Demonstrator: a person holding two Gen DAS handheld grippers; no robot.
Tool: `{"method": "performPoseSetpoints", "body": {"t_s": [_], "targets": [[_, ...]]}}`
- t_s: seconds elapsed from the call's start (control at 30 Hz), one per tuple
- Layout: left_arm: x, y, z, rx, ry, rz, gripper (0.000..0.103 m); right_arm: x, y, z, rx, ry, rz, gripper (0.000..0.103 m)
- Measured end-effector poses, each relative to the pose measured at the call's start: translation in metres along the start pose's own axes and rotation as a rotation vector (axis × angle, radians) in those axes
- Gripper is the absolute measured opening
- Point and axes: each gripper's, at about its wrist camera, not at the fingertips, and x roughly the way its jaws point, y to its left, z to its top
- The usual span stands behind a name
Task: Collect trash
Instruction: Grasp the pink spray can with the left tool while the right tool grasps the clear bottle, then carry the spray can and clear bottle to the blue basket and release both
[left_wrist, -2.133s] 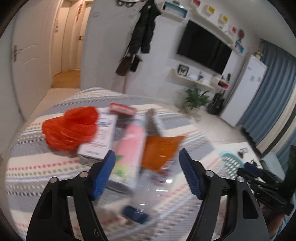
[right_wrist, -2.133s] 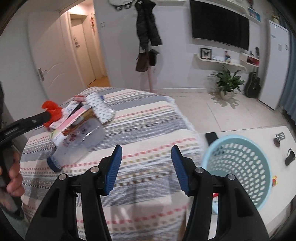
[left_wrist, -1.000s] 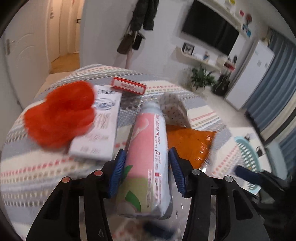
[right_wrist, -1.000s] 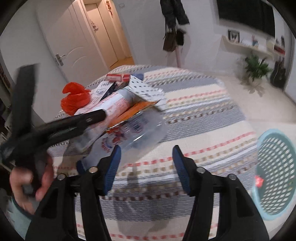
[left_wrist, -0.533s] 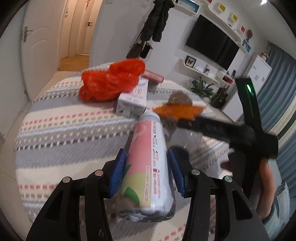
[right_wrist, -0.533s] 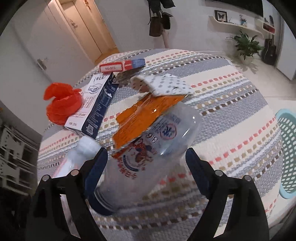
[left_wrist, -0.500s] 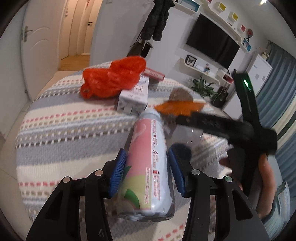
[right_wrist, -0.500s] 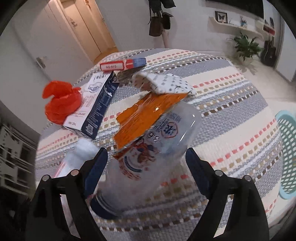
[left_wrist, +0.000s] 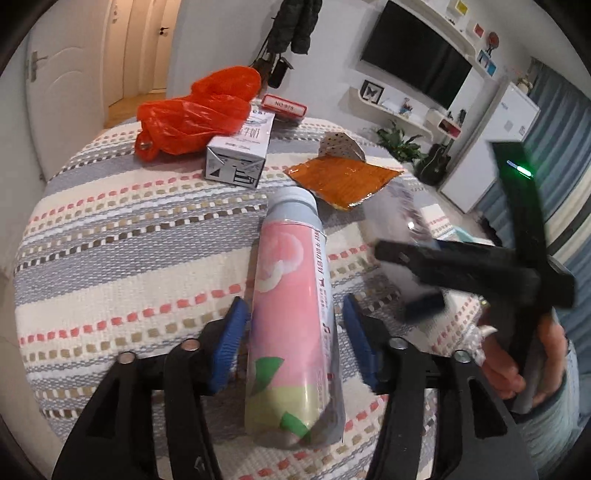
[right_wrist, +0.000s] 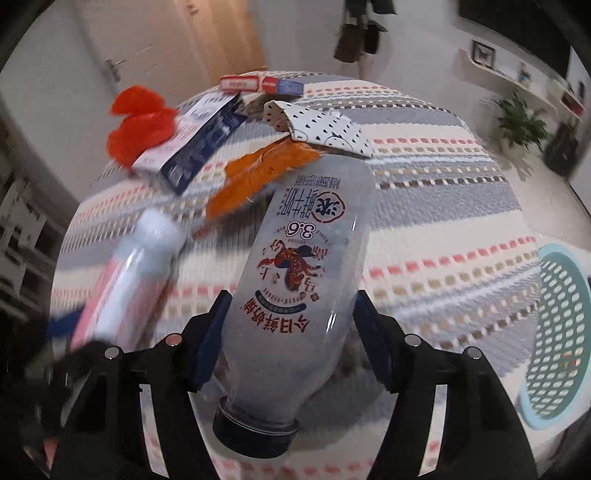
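My left gripper (left_wrist: 293, 343) is shut on a pink bottle (left_wrist: 291, 314) with a white cap and holds it over the striped tablecloth (left_wrist: 110, 251). My right gripper (right_wrist: 290, 332) is shut on a clear plastic bottle (right_wrist: 303, 266) with a dark cap toward me. The pink bottle also shows blurred in the right wrist view (right_wrist: 125, 280). On the table lie a red plastic bag (left_wrist: 195, 110), a white milk carton (left_wrist: 240, 151), an orange wrapper (left_wrist: 343, 179), a dotted paper piece (right_wrist: 317, 123) and a red-and-white box (left_wrist: 284, 105).
A light blue perforated basket (right_wrist: 557, 332) stands on the floor to the right of the table. The right gripper's black body (left_wrist: 480, 273) crosses the left wrist view at the right. Doors, a coat rack and a wall TV are behind.
My right gripper has closed on the clear bottle, which now lies lengthwise between its fingers. My left gripper keeps the pink bottle and has drawn back from the trash pile.
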Motion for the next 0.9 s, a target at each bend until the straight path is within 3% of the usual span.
{"method": "performPoseSetpoints", "body": {"t_s": [0.27,0.37,0.4,0.5,0.67,0.73,0.8,0.9], "targets": [[0.034,-0.015,0.010,0.024,0.062,0.103,0.062,-0.018,-0.020,-0.026,-0.054,0.017,-0.012,0.064],[0.038,-0.016,0.015,0.022,0.054,0.128,0.057,-0.021,-0.032,-0.028,-0.007,0.022,-0.007,0.064],[0.039,-0.017,0.016,0.025,0.051,0.142,0.049,-0.021,-0.034,-0.025,0.007,0.020,-0.004,0.064],[0.038,-0.014,0.016,0.008,0.040,0.134,0.046,-0.024,-0.040,-0.021,0.061,0.002,-0.012,0.075],[0.024,-0.009,0.012,-0.036,-0.021,0.083,0.046,-0.010,-0.043,-0.006,0.126,0.027,-0.027,0.076],[0.014,-0.012,0.013,-0.036,-0.059,0.073,0.046,-0.007,-0.042,-0.004,0.125,0.028,-0.056,0.075],[0.005,-0.016,0.013,-0.024,-0.086,0.073,0.046,-0.007,-0.041,-0.004,0.120,0.023,-0.062,0.060],[-0.006,-0.022,0.015,-0.022,-0.125,0.058,0.046,-0.012,-0.040,-0.004,0.102,0.001,-0.078,0.059]]}}
